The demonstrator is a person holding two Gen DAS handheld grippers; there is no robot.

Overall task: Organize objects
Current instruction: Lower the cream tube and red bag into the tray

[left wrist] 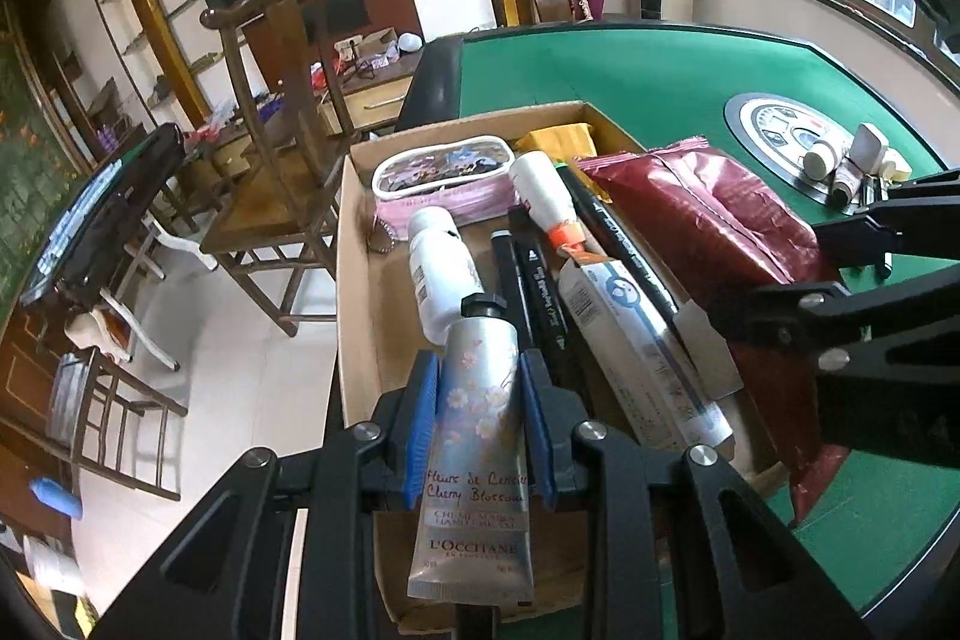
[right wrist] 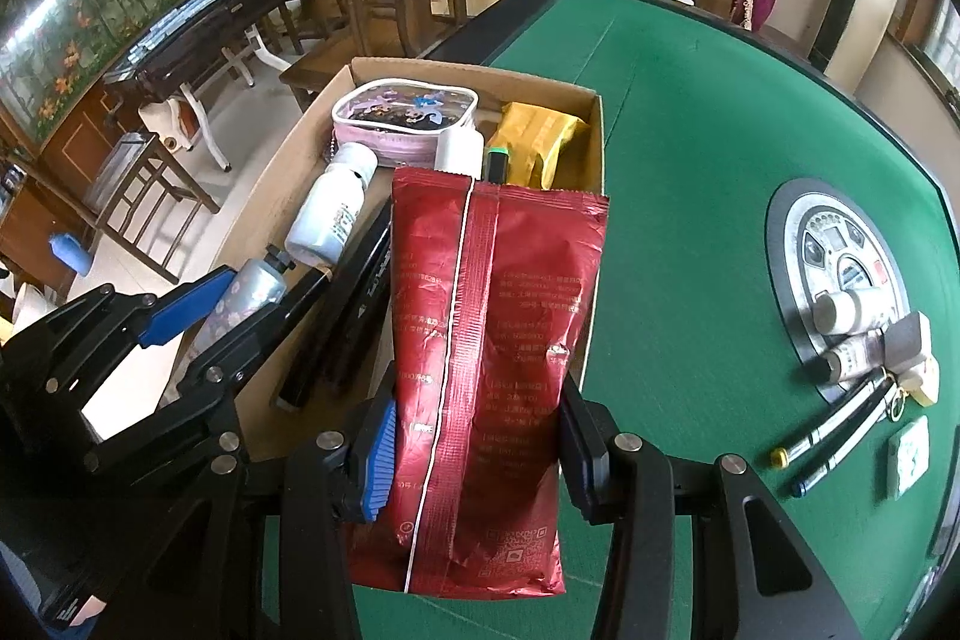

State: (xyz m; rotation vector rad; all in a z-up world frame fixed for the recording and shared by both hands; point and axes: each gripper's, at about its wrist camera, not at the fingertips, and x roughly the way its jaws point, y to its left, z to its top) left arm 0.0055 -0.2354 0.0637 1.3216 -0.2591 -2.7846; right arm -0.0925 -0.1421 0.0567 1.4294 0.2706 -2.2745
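My left gripper [left wrist: 478,370] is shut on a silver flowered hand-cream tube [left wrist: 477,436], cap pointing away, held over the near end of an open cardboard box [left wrist: 354,280]. In the box lie a white bottle [left wrist: 435,274], black markers [left wrist: 540,292], a boxed tube [left wrist: 636,340], a pink zip case [left wrist: 444,172] and a yellow packet [left wrist: 561,139]. My right gripper [right wrist: 480,400] is shut on a red foil pouch [right wrist: 498,310], which hangs over the box's right wall [right wrist: 591,148] and the table. The right wrist view shows the left gripper [right wrist: 240,298] and tube [right wrist: 252,289] at lower left.
The green felt table [right wrist: 690,130] has a round control panel [right wrist: 840,250] with small bottles [right wrist: 852,310], and pens [right wrist: 840,424] and a white card [right wrist: 909,454] beside it. Wooden chairs [left wrist: 270,160] stand past the table's far edge, over a pale floor.
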